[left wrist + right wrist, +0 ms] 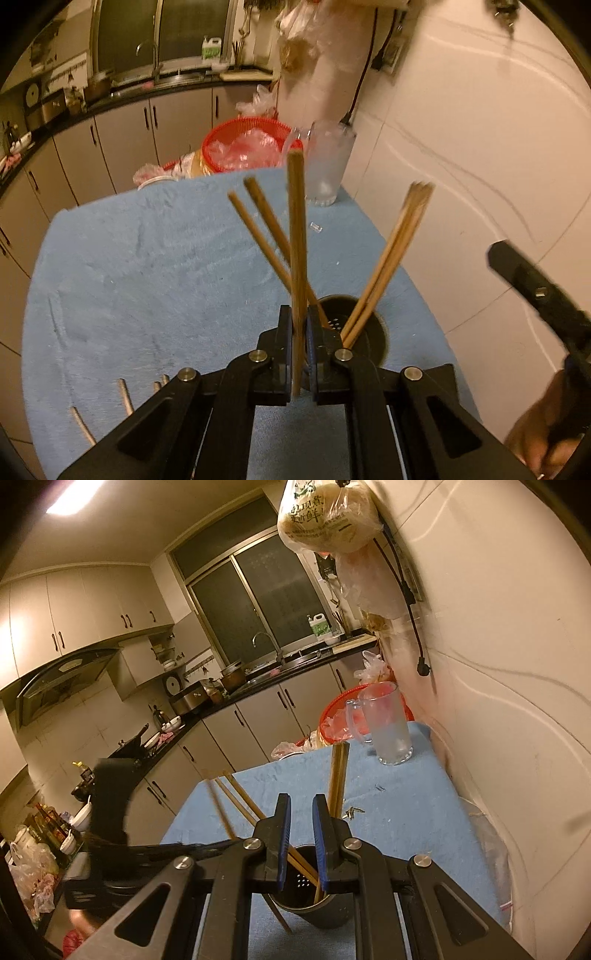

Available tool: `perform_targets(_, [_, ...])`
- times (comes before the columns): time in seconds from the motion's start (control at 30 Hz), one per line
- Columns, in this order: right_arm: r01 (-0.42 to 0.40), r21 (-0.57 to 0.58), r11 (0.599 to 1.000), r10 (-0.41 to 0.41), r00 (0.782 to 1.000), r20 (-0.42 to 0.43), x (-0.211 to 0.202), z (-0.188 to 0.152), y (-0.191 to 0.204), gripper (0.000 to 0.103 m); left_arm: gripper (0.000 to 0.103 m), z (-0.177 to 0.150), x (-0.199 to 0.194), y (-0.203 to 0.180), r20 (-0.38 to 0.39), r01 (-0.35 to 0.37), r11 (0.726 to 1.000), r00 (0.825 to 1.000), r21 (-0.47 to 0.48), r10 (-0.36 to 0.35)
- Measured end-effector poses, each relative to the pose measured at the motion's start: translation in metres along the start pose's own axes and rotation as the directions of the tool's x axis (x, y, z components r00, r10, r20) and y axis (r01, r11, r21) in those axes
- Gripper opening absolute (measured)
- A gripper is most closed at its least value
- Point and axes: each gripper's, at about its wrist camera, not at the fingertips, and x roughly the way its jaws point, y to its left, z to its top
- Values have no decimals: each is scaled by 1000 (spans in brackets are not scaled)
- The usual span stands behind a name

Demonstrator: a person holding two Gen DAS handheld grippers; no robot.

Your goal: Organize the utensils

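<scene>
My left gripper [298, 309] is shut on one wooden chopstick [295, 221], which stands nearly upright between its pads, just left of a black utensil holder [373, 343] on the blue towel [147, 277]. Several chopsticks [395, 243] lean in the holder, fanned left and right. More chopsticks [125, 397] lie flat on the towel at lower left. In the right wrist view my right gripper [301, 801] hovers above the holder [325, 915], jaws almost together with nothing between them. Its black body [532, 288] shows at the right of the left wrist view.
A glass mug [328, 166] stands at the towel's far edge by the white wall [480, 147]. A red basket [240, 144] with plastic bags sits behind it. A small clear clip [316, 227] lies on the towel. Kitchen cabinets run along the left.
</scene>
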Motion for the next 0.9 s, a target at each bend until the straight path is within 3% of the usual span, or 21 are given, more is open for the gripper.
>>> perform_targets(0.27, [-13,19,1000,12,999,31,-18,-2,-4,14,7,20,-71,-16,141,7,1000,990,27,-10])
perform_targets(0.4, [-20,21,1000,19,999,38,-24,-4,-5,14,7,28,-85,-24,176,25,999,984,35,-31])
perform_targets(0.9, [-12,-8,1000,12,1000,14,-29,-12,0,14,7,14,-21,-17,30,27,999,999,-31,-26])
